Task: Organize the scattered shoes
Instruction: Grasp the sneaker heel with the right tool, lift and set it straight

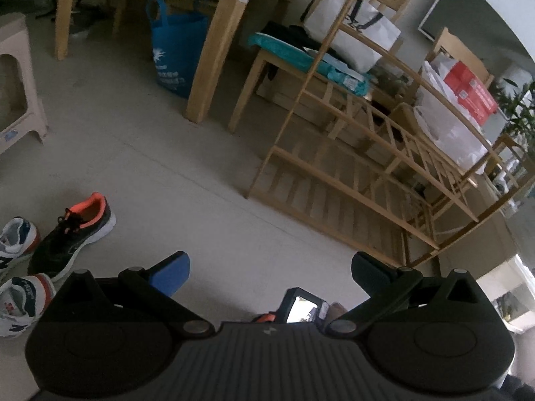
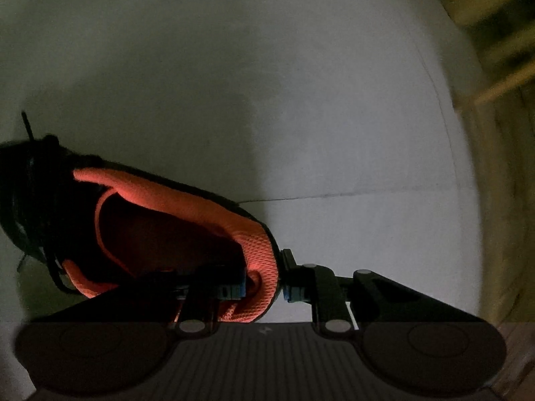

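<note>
Left wrist view looks obliquely across floor (image 1: 167, 167); right view points steeply down, close.

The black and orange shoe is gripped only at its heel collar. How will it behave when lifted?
The shoe would probably hang toe-down, since the right gripper pinches only the soft mesh collar. That padding looks squashy, so it may slip or twist. It seems light, likely manageable.
</note>
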